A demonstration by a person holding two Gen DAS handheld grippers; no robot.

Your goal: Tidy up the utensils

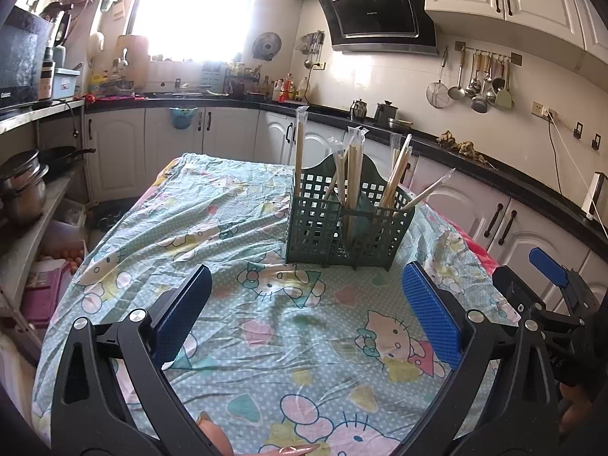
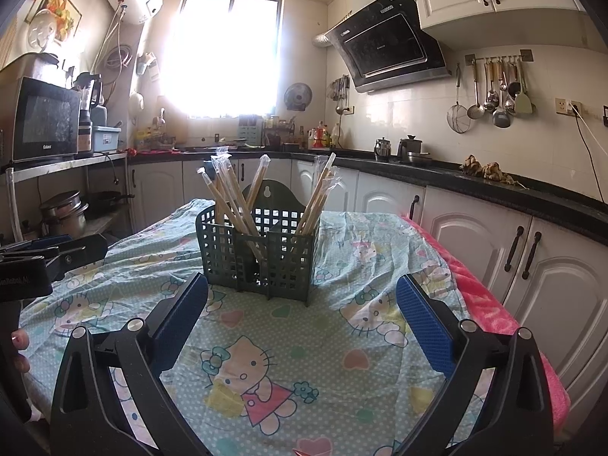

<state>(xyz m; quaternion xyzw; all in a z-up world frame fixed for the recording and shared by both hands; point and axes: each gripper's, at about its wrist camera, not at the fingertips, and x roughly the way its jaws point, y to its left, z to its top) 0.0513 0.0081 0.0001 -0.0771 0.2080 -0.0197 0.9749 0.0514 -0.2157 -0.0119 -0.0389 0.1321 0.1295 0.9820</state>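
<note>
A dark green slotted utensil holder [image 1: 345, 224] stands on the table with the Hello Kitty cloth [image 1: 266, 315]. Several plastic-wrapped pairs of wooden chopsticks [image 1: 355, 174] stand upright in its compartments. My left gripper [image 1: 304, 311] is open and empty, short of the holder. In the right wrist view the holder [image 2: 262, 250] sits ahead with the chopsticks [image 2: 231, 197] leaning in it. My right gripper [image 2: 302, 319] is open and empty in front of it. The right gripper also shows at the right edge of the left wrist view [image 1: 547, 285], and the left one at the left edge of the right wrist view [image 2: 53, 254].
A pink towel [image 2: 494, 304] hangs along the table's right edge. White cabinets with a black countertop [image 2: 494, 186] run behind and to the right. A shelf with pots [image 1: 22, 190] and a microwave [image 2: 41, 121] stands on the left.
</note>
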